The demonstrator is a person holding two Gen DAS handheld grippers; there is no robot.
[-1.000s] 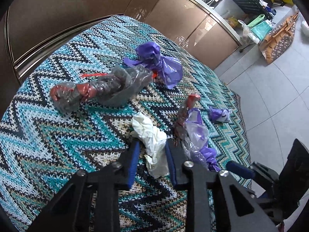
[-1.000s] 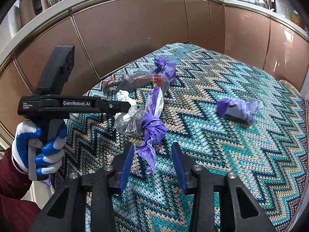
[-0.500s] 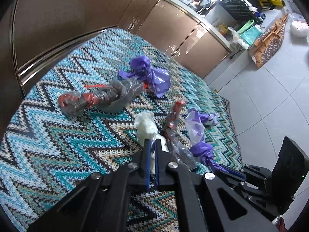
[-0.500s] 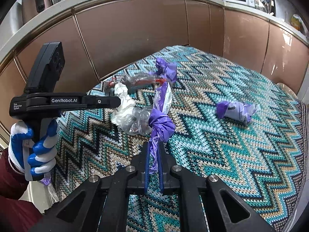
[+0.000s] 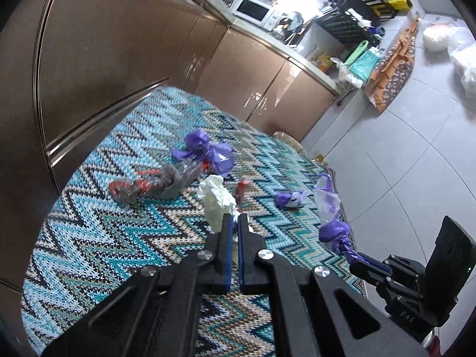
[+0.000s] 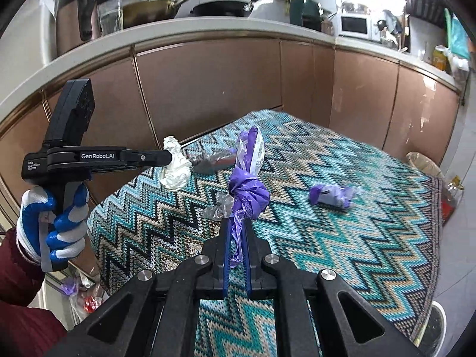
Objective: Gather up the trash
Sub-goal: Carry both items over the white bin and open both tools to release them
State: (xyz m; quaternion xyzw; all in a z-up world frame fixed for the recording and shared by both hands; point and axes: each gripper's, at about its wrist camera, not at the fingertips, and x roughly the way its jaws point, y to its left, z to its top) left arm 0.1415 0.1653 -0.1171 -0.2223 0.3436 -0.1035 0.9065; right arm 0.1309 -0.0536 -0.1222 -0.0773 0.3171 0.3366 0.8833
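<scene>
Trash clamped in both: left hand-held gripper (image 5: 235, 223) pinches white wad (image 5: 215, 200), right hand-held gripper (image 6: 237, 226) purple bag (image 6: 248, 193), above rug (image 6: 342, 238).

A zigzag-patterned teal knitted rug (image 5: 98, 238) is spread beside glossy brown cabinet fronts (image 6: 208, 89); pale grey floor tiles (image 5: 401, 163) and a white microwave (image 6: 354, 25) are seen.

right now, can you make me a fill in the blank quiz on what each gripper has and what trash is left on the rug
1. The left gripper is shut on a crumpled ____ tissue.
2. The right gripper is shut on a knotted plastic bag coloured ____.
3. Both held pieces hang ____ the zigzag rug, not resting on it.
4. The small purple wrapper lies on the rug, held by ____ gripper.

Missing words: white; purple; above; neither
</scene>
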